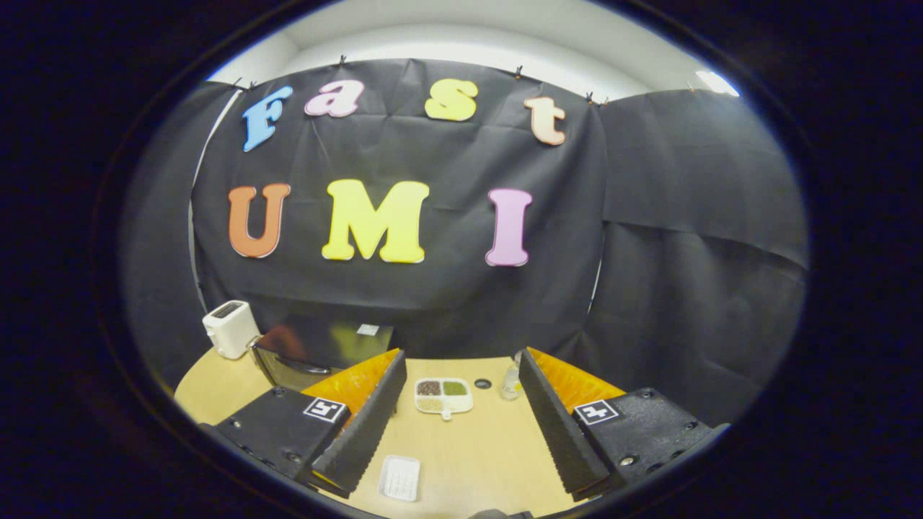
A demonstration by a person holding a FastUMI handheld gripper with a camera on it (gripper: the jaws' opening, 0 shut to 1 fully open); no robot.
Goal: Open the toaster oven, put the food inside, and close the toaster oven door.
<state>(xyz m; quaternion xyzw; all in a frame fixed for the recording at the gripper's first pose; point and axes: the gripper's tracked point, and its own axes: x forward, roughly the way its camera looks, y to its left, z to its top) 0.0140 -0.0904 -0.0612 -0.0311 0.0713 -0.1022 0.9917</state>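
Open tongs (461,375) above food tray (443,396).

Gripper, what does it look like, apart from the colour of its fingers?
The gripper has two long wedge-shaped fingers with ridged inner faces, set apart. Each sits on a dark block with screws and a square black-and-white marker.

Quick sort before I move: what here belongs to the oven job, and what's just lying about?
For the job:
- toaster oven, door closed, beyond the left finger
- divided food tray, ahead between the fingers
- gripper, fingers open, holding nothing

Lying about:
- white toaster beside the oven
- small white tray between the fingers
- clear bottle
- table
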